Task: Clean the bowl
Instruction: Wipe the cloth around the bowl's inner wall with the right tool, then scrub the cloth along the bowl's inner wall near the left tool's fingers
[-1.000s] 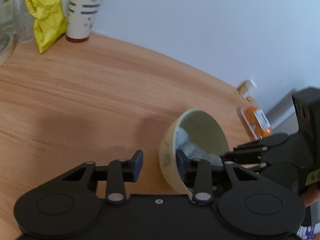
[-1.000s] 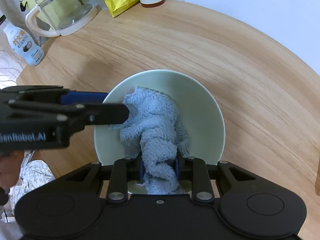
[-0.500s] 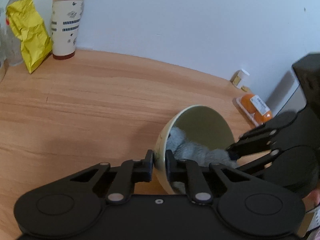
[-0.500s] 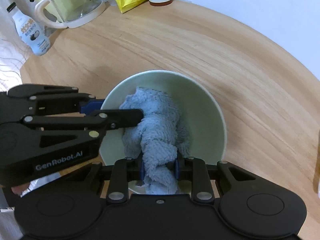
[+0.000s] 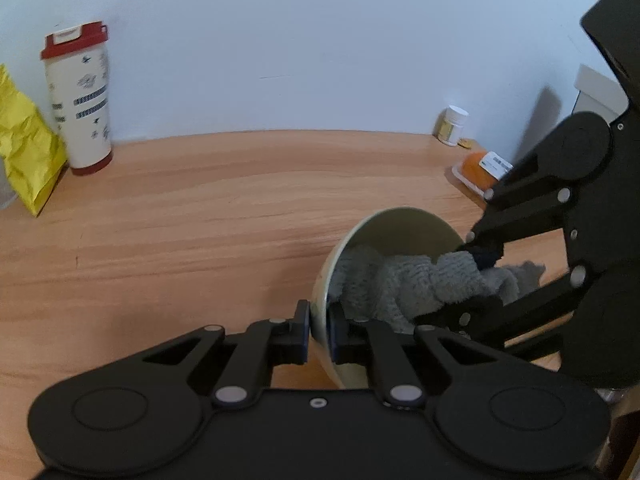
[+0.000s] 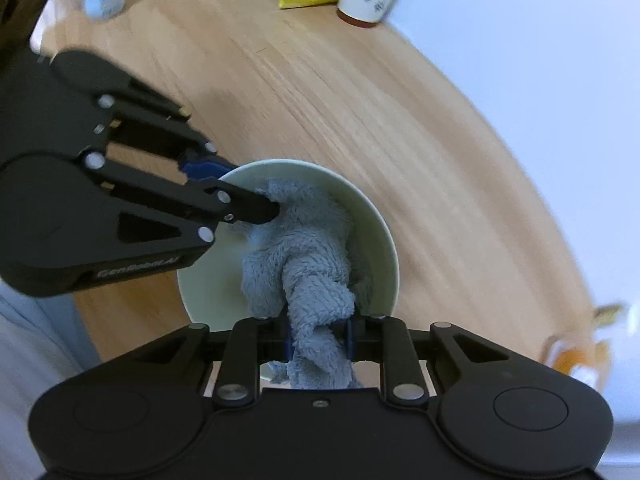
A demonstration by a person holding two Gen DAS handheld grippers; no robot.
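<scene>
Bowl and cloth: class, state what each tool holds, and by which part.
The left tool clamps the bowl by its rim wall. The right tool grips the grey cloth around its bunched, twisted end.

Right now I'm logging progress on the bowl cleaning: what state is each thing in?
Bowl: tilted, rim clamped by left hand-held gripper.
Grey cloth: bunched inside the bowl, pinched by right hand-held gripper.
Tumbler: upright, red lid on.
Pill bottle: upright, capped.
</scene>
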